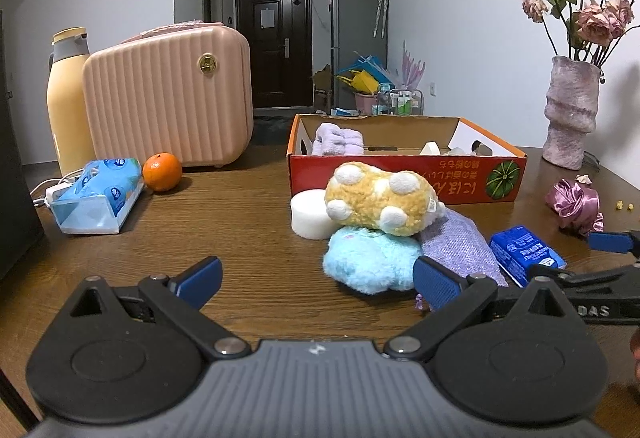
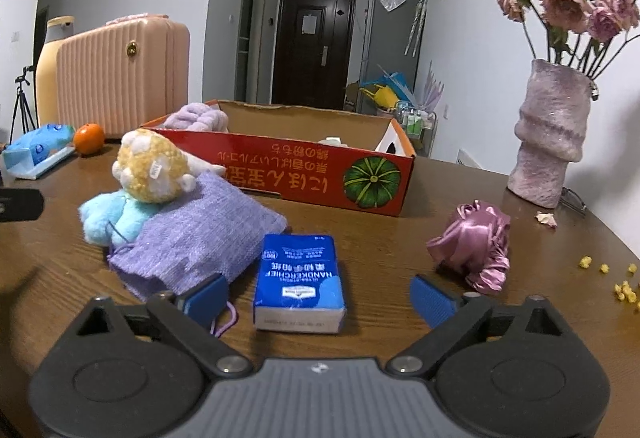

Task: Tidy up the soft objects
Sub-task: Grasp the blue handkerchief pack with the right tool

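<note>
A yellow plush [image 1: 380,198] lies on a light blue plush [image 1: 368,262] and a purple knitted pouch [image 2: 200,238], in front of a red cardboard box [image 2: 300,174]. A lilac fluffy cloth [image 1: 338,138] sits inside the box. A white foam puck [image 1: 310,212] stands beside the plush pile. My left gripper [image 1: 318,280] is open over bare table, its right finger close to the blue plush. My right gripper [image 2: 319,298] is open, with a blue handkerchief pack [image 2: 300,278] lying between its fingers, pads apart from it. A pink satin scrunchie [image 2: 476,242] lies to the right.
A pink case [image 1: 168,98], a yellow bottle [image 1: 66,102], an orange [image 1: 162,172] and a blue tissue pack [image 1: 98,194] stand at the left. A vase of dried roses [image 2: 552,130] is at the far right, with crumbs [image 2: 624,290] on the table edge.
</note>
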